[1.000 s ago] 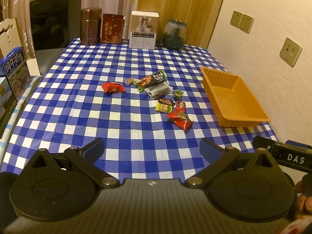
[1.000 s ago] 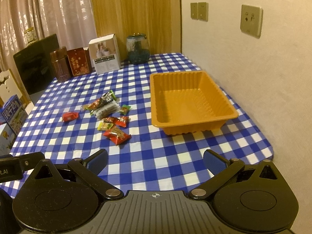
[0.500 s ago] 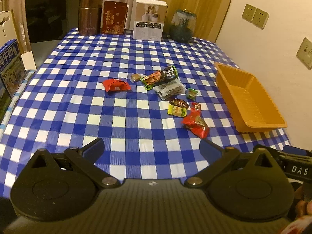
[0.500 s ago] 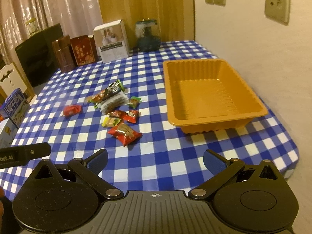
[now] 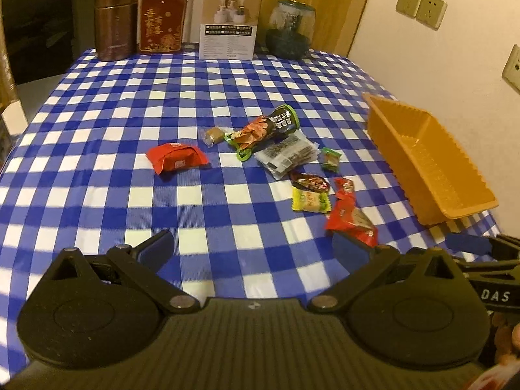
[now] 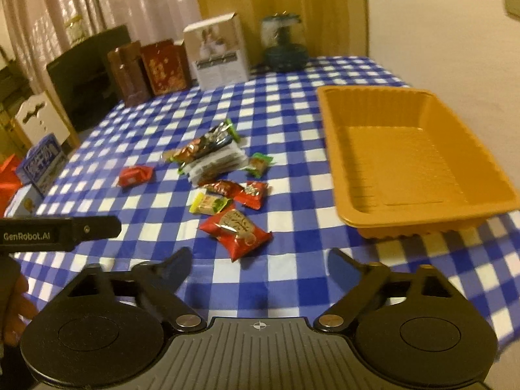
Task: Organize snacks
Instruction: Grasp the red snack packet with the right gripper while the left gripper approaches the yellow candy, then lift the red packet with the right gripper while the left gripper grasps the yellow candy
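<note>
Both jaws stand wide apart and hold nothing: your left gripper and right gripper hover above the near edge of the checked tablecloth, touching no snack. Farthest left lies a lone red packet; mid-table sits the cluster, a green-ended pouch over a clear pack, then the yellow candy; nearest your right gripper is the big red packet. Far right, the orange tray sits empty. You appear to be at the first reach; next likely means lowering over that nearest packet and closing on it
</note>
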Available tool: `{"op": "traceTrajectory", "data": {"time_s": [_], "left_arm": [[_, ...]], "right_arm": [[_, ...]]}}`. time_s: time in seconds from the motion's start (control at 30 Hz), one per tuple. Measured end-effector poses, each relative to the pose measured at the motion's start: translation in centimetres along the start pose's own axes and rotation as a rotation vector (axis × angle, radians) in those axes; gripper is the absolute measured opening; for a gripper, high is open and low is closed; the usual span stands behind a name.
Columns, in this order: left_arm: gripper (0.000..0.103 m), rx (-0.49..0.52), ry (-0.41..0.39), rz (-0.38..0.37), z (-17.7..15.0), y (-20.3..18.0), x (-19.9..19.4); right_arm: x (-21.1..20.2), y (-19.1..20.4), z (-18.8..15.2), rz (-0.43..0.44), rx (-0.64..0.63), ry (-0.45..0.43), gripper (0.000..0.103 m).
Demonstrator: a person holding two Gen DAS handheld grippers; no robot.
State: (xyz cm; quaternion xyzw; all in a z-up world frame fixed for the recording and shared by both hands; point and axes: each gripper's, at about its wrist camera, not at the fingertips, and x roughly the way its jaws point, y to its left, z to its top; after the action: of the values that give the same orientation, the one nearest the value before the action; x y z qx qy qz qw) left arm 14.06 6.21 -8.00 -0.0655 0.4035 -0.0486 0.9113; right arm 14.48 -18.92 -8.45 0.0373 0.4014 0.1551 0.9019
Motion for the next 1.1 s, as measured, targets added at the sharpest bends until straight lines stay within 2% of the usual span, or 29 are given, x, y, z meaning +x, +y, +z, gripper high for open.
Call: {"op": "traceTrajectory", "data": {"time_s": [0.13,0.2,0.3,0.53,0.67,0.77,0.87,1.1], "left_arm": [[0.103,0.069,0.01,-0.001,0.3,0.3,2.1],[0.102,0.088,0.03,-0.031,0.6,0.5,3.2],[0.096,0.102,0.035,-0.047,0.8,0.7,4.5],[0.095,0.136,0.017,-0.084,1.2,1.1,6.3],[0.095,0.125,0.016,-0.099,1.3,1.4,6.8],[0.095,0.139,0.008,-0.109,1.4,0.9,6.8],[0.094,0.141,-0.005,-0.133,1.5,0.1,6.9],[0.077,0.168,-0.013,-0.185,2.1,-2.5,8.0]], "right_arm": [[2.3,0.5,0.5,0.009,-0.056,0.006,0.074],[3.2,0.8,0.5,0.013,-0.1,0.003,0.068],[4.7,1.5,0.7,0.014,-0.174,0.007,0.06],[7.5,2.3,1.3,0.019,-0.261,0.03,0.052],[8.4,2.4,1.6,0.021,-0.256,0.065,0.039],[8.4,2.3,1.7,0.02,-0.232,0.07,0.034],[7.4,2.1,1.8,-0.002,-0.182,0.042,0.033],[6.4,1.3,1.4,-0.105,-0.105,0.023,0.033]]}}
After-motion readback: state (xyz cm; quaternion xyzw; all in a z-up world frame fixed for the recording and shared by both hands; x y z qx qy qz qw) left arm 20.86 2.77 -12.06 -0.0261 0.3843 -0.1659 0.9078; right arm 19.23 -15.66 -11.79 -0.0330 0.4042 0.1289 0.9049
